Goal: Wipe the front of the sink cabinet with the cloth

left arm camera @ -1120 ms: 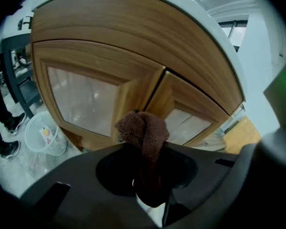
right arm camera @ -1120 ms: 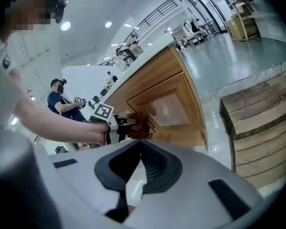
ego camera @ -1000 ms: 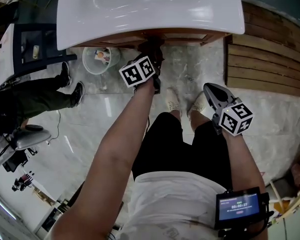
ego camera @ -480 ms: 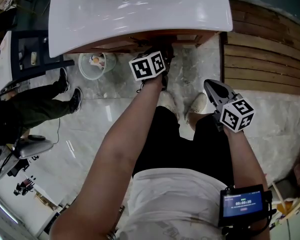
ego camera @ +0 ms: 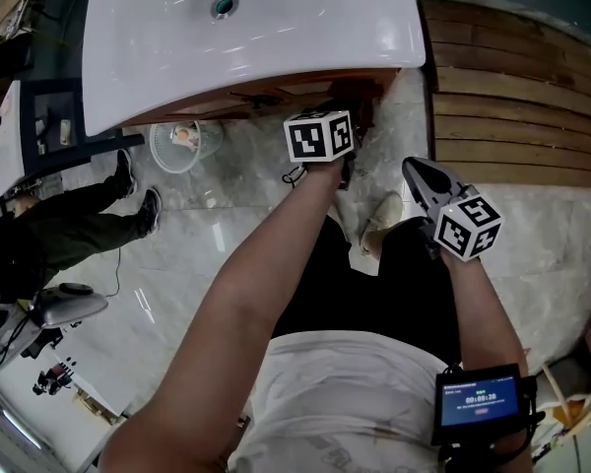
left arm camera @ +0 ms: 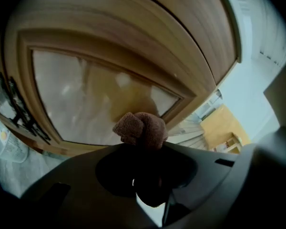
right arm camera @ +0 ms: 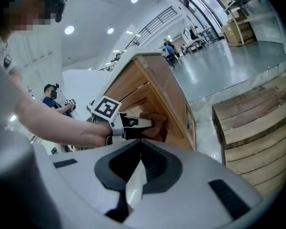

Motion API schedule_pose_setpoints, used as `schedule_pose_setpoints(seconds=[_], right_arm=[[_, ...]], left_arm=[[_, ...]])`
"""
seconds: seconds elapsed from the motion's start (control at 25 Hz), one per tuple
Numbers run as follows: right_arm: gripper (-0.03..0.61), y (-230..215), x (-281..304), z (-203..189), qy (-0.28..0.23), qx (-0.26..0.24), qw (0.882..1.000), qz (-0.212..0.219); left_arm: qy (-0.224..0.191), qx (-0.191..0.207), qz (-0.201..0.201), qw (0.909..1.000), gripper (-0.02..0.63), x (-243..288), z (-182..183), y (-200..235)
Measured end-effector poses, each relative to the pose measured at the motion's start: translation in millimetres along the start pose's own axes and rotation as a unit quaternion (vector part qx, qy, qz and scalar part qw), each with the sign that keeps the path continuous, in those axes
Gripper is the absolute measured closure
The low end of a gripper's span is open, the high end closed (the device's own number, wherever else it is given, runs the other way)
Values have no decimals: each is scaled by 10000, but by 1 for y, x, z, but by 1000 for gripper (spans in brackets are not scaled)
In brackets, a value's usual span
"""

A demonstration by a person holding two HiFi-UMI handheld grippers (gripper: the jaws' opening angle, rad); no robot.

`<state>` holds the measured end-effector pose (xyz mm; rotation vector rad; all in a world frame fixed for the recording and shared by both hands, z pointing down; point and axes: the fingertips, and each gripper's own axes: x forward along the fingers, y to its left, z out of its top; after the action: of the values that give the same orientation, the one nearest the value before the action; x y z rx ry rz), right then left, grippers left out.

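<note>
The wooden sink cabinet stands under a white basin. My left gripper is shut on a bunched brown cloth and holds it against the cabinet front, near its right end. In the left gripper view the cloth sits just below the frosted door panel, with my left gripper behind it. The right gripper view shows the cloth against the cabinet from the side. My right gripper hangs apart over the floor, shut and holding nothing.
A slatted wooden platform lies right of the cabinet. A clear plastic bin sits on the marble floor left of my arm. Another person's legs stretch in from the left by a dark table. My own feet stand below the cabinet.
My left gripper has slid to the right along the cabinet front with the cloth in it. The right gripper has hardly moved.
</note>
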<state>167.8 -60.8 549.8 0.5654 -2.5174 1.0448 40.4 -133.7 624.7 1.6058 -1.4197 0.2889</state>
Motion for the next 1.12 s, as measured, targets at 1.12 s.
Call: schedule_pose_setpoints(seconds=[1.12], right_arm=[[565,-1,33,-15,376,-272,9989,92]], left_arm=[[-789,-1033,760,9886,509,-30,-23,103]])
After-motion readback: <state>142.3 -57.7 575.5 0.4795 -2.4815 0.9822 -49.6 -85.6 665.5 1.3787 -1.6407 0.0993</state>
